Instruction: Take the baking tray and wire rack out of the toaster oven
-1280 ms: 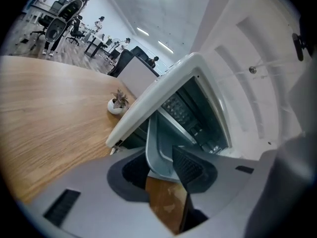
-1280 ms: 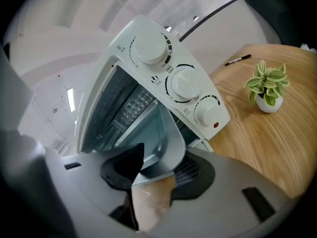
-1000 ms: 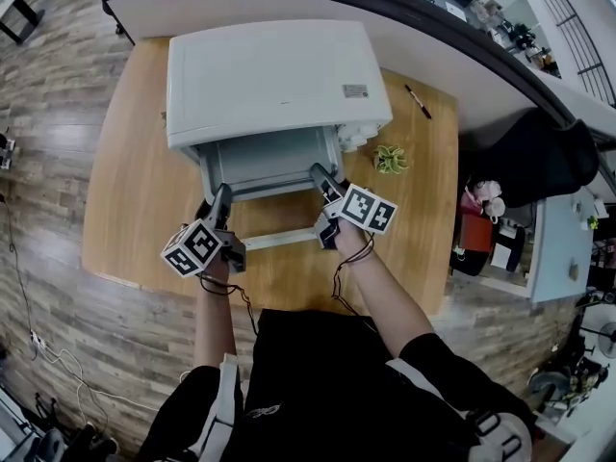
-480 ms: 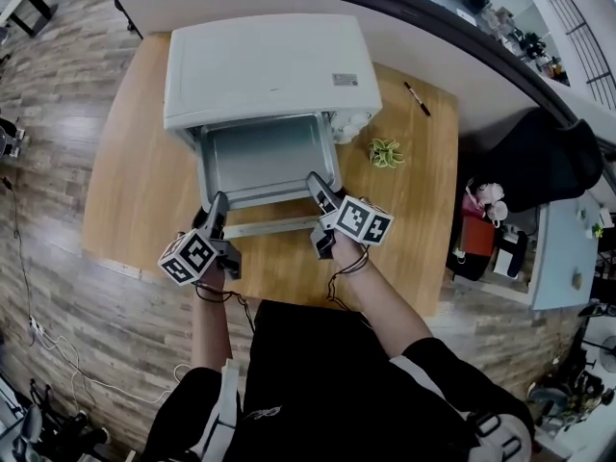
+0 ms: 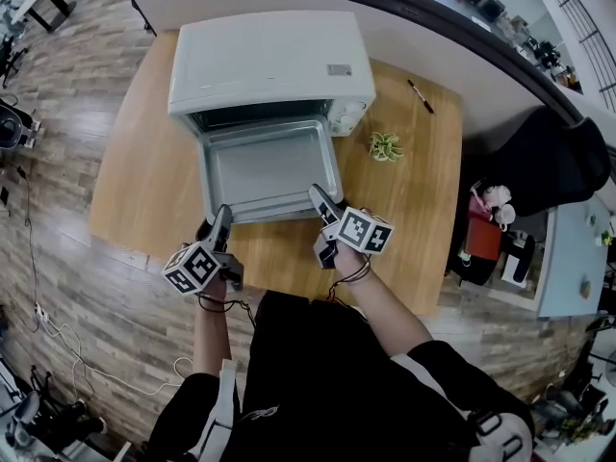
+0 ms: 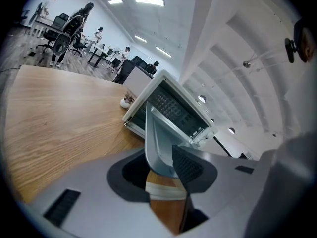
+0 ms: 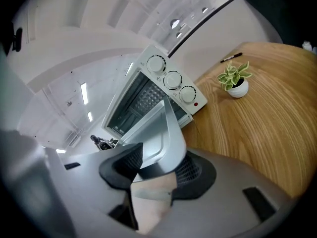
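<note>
In the middle of the head view the tray (image 5: 269, 166) is held out in front of the oven (image 5: 269, 61), with its far edge at the oven's open mouth. Its near left corner is clamped by the left tongs (image 5: 222, 216) and its near right corner by the right tongs (image 5: 319, 196). In each gripper view the tray's rim is seen pinched between half-closed jaws. The oven is set at the upper centre of the worktop (image 5: 135, 171). A plant (image 5: 385, 146) and a pen (image 5: 421, 96) are seen to its right.
</note>
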`<state>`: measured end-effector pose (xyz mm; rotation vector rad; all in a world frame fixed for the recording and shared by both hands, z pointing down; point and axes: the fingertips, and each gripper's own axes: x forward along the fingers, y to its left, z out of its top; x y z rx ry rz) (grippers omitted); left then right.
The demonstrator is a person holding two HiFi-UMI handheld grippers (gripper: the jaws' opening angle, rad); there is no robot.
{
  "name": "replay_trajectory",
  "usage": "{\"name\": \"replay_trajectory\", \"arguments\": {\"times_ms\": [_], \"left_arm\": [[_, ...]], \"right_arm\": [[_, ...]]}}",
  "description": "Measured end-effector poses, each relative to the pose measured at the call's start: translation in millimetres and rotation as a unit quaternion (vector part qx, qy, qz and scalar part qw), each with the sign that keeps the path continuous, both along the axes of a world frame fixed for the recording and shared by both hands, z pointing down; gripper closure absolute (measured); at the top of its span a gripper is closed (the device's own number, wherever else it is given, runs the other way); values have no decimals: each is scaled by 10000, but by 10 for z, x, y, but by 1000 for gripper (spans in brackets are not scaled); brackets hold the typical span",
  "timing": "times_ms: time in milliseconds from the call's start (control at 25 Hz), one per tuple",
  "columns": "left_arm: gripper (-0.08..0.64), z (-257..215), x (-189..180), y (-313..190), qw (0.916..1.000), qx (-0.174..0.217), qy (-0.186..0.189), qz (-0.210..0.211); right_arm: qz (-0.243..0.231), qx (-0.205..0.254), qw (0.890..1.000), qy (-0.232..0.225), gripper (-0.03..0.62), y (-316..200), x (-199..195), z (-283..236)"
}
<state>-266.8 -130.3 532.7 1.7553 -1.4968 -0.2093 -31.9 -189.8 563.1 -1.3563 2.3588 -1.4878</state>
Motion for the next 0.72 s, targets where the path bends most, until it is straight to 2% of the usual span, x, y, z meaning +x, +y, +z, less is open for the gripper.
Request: {"name": "replay_trajectory", "arguments": {"times_ms": [120,360,560,720], "left_arm": [[413,-58,90,96,10000,13,-33,11],[411,-67,546,408,9999,-19,26,108],[411,-15,1063,592,9994,-96,63,332],[411,57,1527,708,9979,-168,39,624]], "right_arm": [[-67,72,10000,5,403,94,67,-68],[71,175,9998,5,402,435,552,-133],[213,181,9996,69,403,704,1073,-107],[508,122,9986,64,402,968,1567,-34]]}}
